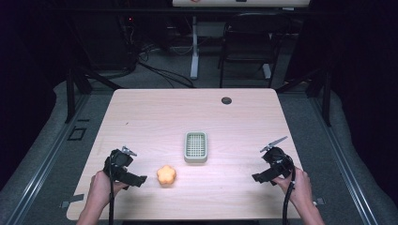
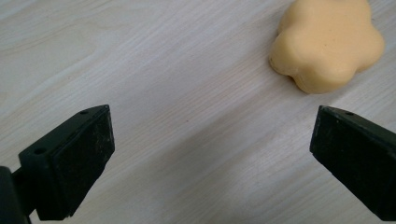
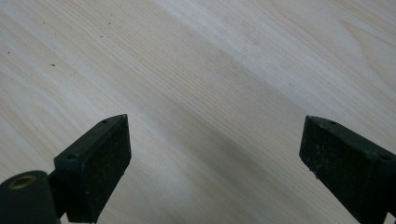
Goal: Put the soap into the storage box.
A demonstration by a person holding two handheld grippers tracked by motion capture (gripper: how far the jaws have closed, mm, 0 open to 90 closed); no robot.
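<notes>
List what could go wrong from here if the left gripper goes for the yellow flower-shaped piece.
1. The yellow flower-shaped piece lies off to one side of the open left gripper, not between its jaws; closing now would likely miss or nudge it.
2. Its lobed, rounded sides may let it slip from flat pads.
3. The green tray sits close behind, so an overshoot could bump it.

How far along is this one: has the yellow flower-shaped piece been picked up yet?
Nothing looks done: the flower-shaped piece lies untouched on the table, apart from the green tray. In hand: the left gripper, jaws open, sits beside it. The right gripper is open over bare wood. Grasping remains.
</notes>
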